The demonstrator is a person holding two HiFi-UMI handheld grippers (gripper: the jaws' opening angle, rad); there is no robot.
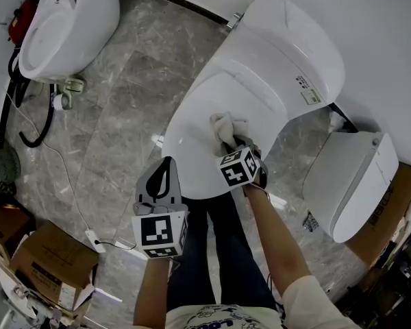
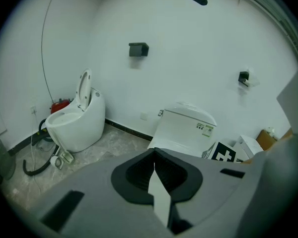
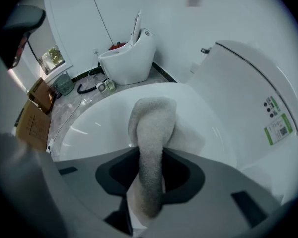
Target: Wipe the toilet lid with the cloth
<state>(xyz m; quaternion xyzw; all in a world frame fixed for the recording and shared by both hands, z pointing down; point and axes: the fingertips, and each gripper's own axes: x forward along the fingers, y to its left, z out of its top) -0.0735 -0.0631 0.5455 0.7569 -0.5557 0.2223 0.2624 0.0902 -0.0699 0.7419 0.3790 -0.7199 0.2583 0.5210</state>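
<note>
A white toilet with its lid point(image 1: 198, 125) closed fills the middle of the head view. My right gripper point(image 1: 234, 144) is shut on a white cloth point(image 1: 226, 125), and the bunched end of the cloth point(image 3: 151, 128) presses on the lid point(image 3: 99, 128) near its middle. My left gripper point(image 1: 163, 178) hangs off the lid's near left edge, jaws shut, holding nothing. In the left gripper view the jaws meet in a thin line point(image 2: 154, 175), and the toilet's tank point(image 2: 186, 128) stands ahead of them.
A second white toilet point(image 1: 61, 19) stands at the back left with a black hose point(image 1: 38, 125) on the marble floor. A loose toilet part point(image 1: 349, 184) lies at the right. Cardboard boxes point(image 1: 48, 262) sit at the near left. A white wall runs behind.
</note>
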